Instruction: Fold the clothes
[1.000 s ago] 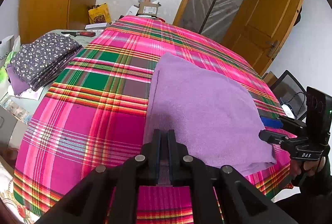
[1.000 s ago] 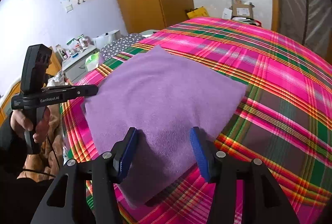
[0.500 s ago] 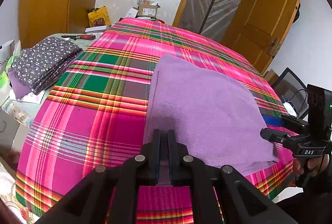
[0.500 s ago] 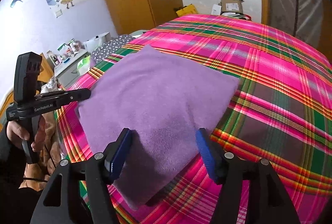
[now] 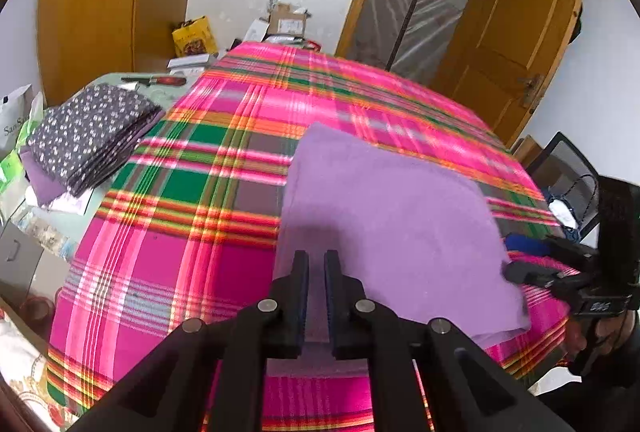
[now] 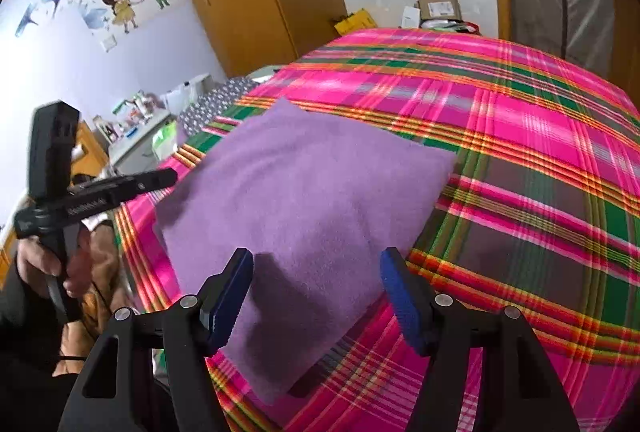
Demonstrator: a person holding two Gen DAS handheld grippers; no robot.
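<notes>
A folded purple cloth [image 5: 392,224] lies flat on a pink plaid bed cover [image 5: 168,256]; it also shows in the right wrist view [image 6: 304,200]. My left gripper [image 5: 316,288] hovers over the cloth's near left corner with its jaws a narrow gap apart and nothing between them. My right gripper [image 6: 316,292] is wide open above the cloth's near right corner, empty. Each gripper shows in the other's view: the right gripper [image 5: 532,260] at the cloth's right edge, the left gripper [image 6: 156,178] at its left edge.
A stack of folded dark dotted clothes [image 5: 88,132] lies on a side table left of the bed. Boxes [image 5: 286,18] sit on the floor past the bed's far end. A wooden wardrobe [image 5: 100,0] and a door [image 5: 512,24] stand behind. A chair [image 5: 568,172] is at right.
My left gripper has opened slightly from fully shut. Both grippers have risen and drawn back a little from the cloth. The cloth has not moved.
</notes>
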